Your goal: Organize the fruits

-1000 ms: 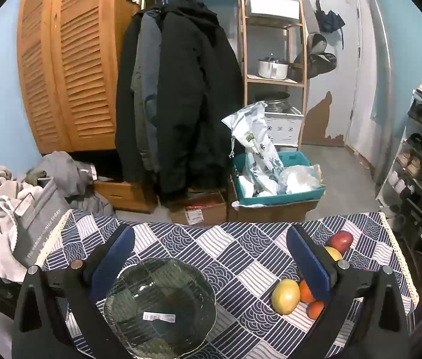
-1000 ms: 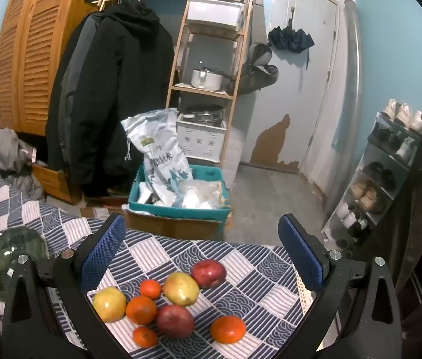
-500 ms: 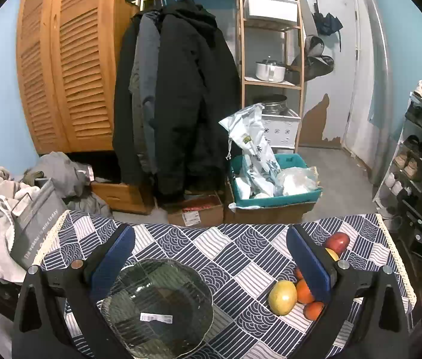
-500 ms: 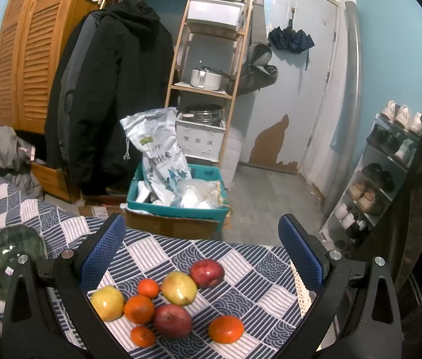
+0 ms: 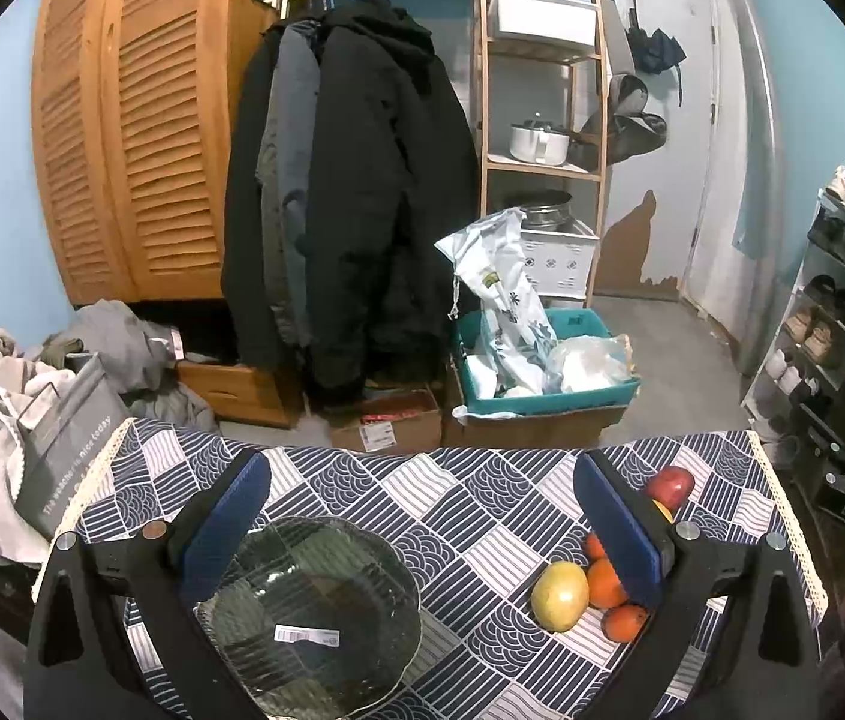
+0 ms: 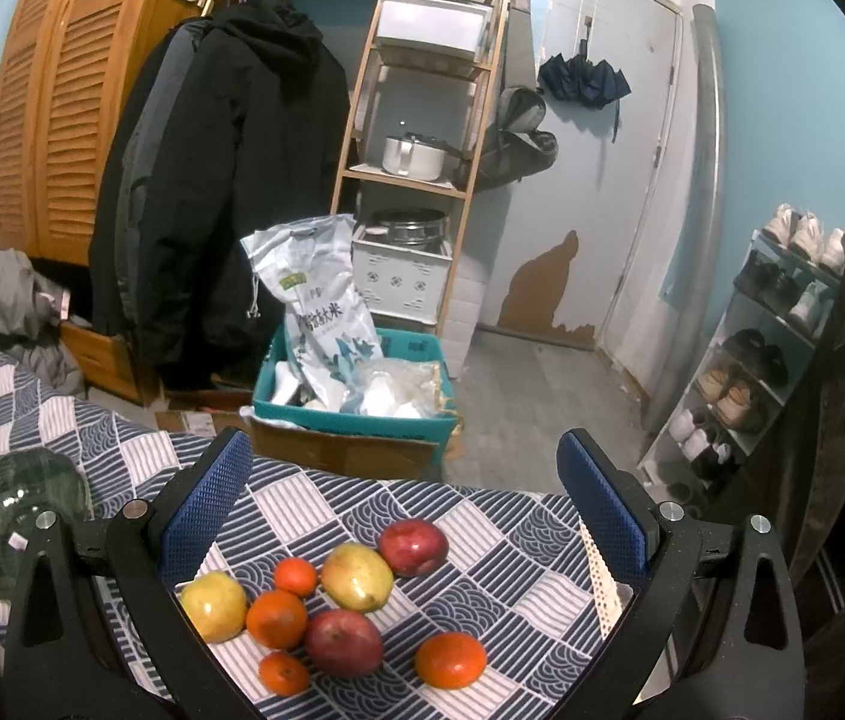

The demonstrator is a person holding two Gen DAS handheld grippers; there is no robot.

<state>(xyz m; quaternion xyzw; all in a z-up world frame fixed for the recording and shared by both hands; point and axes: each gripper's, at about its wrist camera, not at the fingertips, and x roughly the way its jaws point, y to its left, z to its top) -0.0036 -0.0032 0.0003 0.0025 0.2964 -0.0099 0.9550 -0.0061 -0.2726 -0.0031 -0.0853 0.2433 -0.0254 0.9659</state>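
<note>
Left hand-held gripper (image 5: 422,516) spread wide, nothing between its blue pads (image 5: 227,519), hovering over the worktop (image 5: 470,498) with its blue-and-white patterned cloth. Glass plate (image 5: 308,606) lying flat on the cloth near the left pad, a white barcode label (image 5: 307,634) stuck on it, otherwise bare. To the right on the same cloth, partly behind the right pad: a yellow fruit (image 5: 560,596), oranges (image 5: 602,582) just beside it, a red apple (image 5: 670,486) farther back.

Right hand-held gripper (image 6: 404,501) likewise spread wide and holding nothing, poised over the fruit cluster. Seen there, all resting on the cloth between the pads (image 6: 206,507): yellow fruit (image 6: 213,605) at near left, touching a larger orange (image 6: 276,619); small orange (image 6: 296,576) behind that; yellow-green fruit (image 6: 357,576) in the middle, just beside a far red apple (image 6: 412,547); near red apple (image 6: 343,642) in front, with a small orange (image 6: 283,673) to its left and another orange (image 6: 450,660) apart to its right. Plate (image 6: 20,507) visible at far left, well apart from the fruit.

Beyond the worktop, on the floor: a teal bin (image 6: 356,414) holding a rice bag (image 6: 317,306), dark coats (image 5: 362,192) hanging on a rail, a wooden shelf (image 6: 422,120) with a pot, a shoe rack (image 6: 776,330) on the right.
</note>
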